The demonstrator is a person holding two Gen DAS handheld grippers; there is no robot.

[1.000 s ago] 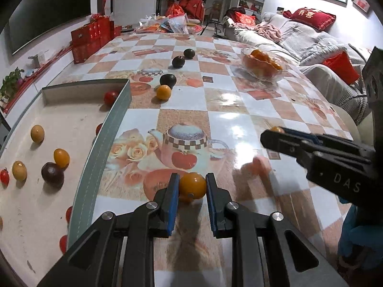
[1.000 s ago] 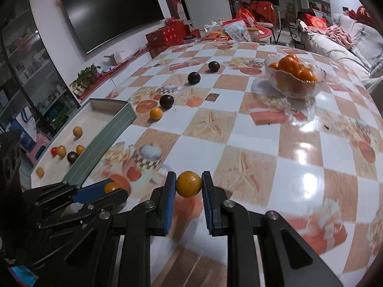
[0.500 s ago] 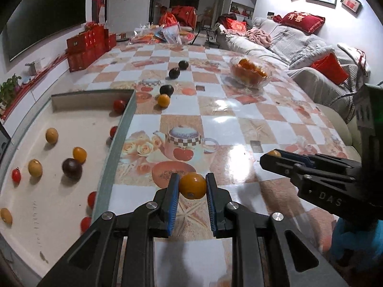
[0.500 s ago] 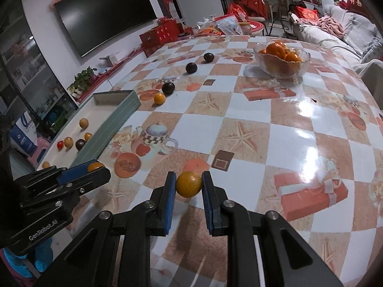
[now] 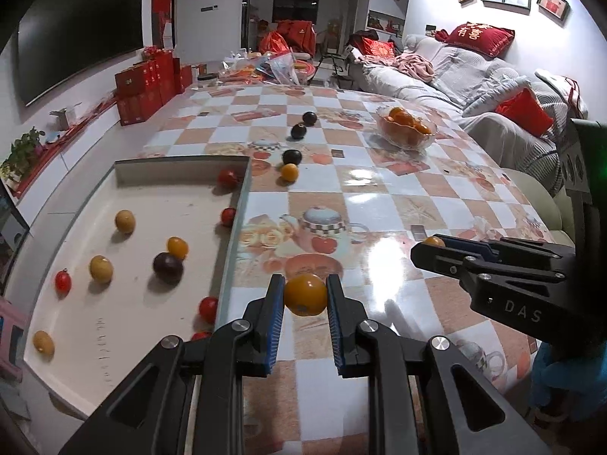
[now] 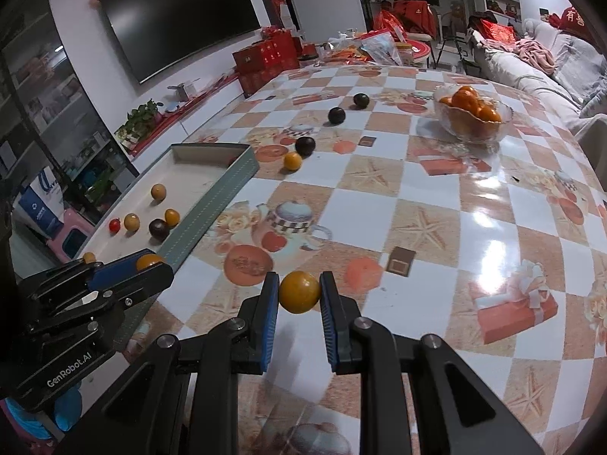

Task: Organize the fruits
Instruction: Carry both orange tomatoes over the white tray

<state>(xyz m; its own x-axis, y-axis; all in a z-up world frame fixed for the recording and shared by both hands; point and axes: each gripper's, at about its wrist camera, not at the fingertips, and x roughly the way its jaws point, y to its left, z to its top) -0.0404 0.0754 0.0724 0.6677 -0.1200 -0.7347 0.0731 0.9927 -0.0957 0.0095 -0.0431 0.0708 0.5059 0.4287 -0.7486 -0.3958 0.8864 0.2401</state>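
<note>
carrying step now: my left gripper point(image 5: 305, 295) is clamped on one orange fruit point(image 5: 305, 295), my right gripper point(image 6: 299, 291) on another point(image 6: 299, 291), both just right of the tray point(image 5: 237, 204), so next i swing over its wall and let go.

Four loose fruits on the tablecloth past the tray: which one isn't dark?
The small orange fruit, nearest the tray's far corner. It sits just in front of the closest dark fruit; the other two farther back are dark too.

Both tongs point(image 5: 305, 297) point(image 6: 299, 292) now higher above the table point(image 5: 379, 197).
</note>
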